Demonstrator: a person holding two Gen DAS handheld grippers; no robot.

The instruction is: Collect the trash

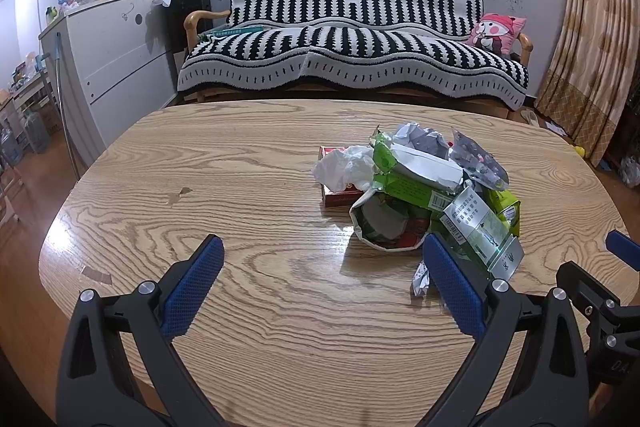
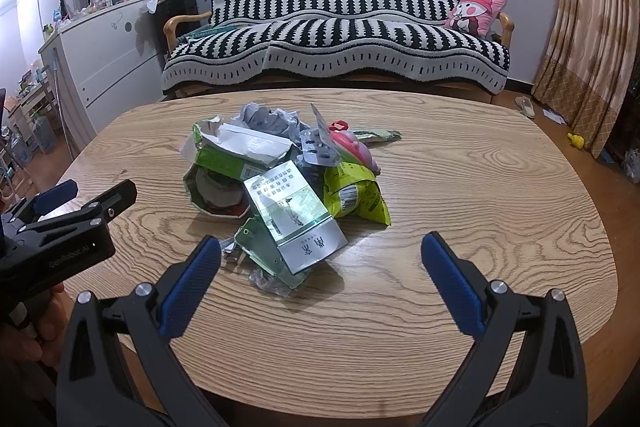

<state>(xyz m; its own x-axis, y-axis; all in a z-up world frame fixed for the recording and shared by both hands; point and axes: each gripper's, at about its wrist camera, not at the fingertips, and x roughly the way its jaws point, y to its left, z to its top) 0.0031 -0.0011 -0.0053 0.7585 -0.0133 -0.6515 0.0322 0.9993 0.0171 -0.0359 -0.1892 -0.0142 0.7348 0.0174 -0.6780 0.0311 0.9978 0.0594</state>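
Right wrist view: the right gripper [image 2: 320, 263] is hovering with its blue-padded jaws spread wide and holding nothing, just short of a heap of crumpled wrappers, torn cartons and paper trash [image 2: 280, 179] lying on the oval wood-grain table [image 2: 500, 187], centred toward 11 o'clock from the jaws. The left gripper [image 1: 323, 267] is likewise standing open and empty, the heap sitting toward 1 o'clock from it and its right finger [image 1: 452, 283] reaching the near edge of the pile. Nearest the right gripper, a flattened silver-and-green cardboard carton [image 2: 296, 219] is resting on top, its long axis running from 11 o'clock down to 5 o'clock, printed end pointing toward the camera. By the look of it, everything here is light and easily crushed; the glossy lime-green foil snack bag [image 2: 354, 193] is likely slippery, while the crumpled white tissue [image 1: 344, 167] is soft and compressible. The carton's stiff near edge is probably offering the surest pinch, across its short width. No bin is showing in either view.
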